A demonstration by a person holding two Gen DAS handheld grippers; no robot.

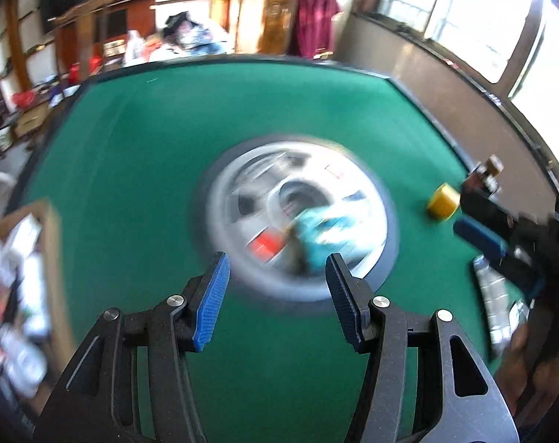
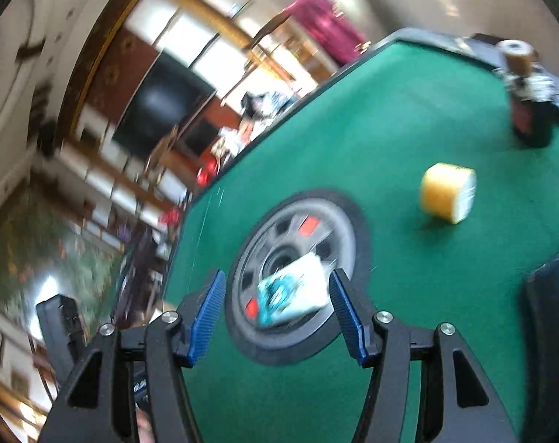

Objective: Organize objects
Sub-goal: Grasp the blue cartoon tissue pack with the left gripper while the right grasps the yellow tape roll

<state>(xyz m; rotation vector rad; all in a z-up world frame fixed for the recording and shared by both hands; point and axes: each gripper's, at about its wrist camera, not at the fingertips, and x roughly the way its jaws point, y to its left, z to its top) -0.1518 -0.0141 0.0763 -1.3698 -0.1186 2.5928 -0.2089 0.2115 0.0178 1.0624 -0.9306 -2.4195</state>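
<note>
The teal-and-white packet (image 2: 292, 291) lies on the silver round hub (image 2: 297, 273) set into the middle of the green counter (image 2: 390, 129), nearest of all to both tools. The right tongs (image 2: 277, 312) hang just over it, jaws spread wide and holding nothing; the left tongs (image 1: 275, 301) are likewise parted and empty, a little short of the hub. I'd judge this the approach to a first pick: the next move calls for dropping the right tongs around the packet and closing across its narrow width. It looks soft and flat, probably crinkly (the blur hides any print). Farther out sits a yellow cylinder (image 2: 448, 192) on its side, well apart, and beyond it a dark bottle (image 2: 528, 107) upright near the counter's edge. A clear plastic bottle (image 1: 495, 295) lies by the right tool in the left view.
</note>
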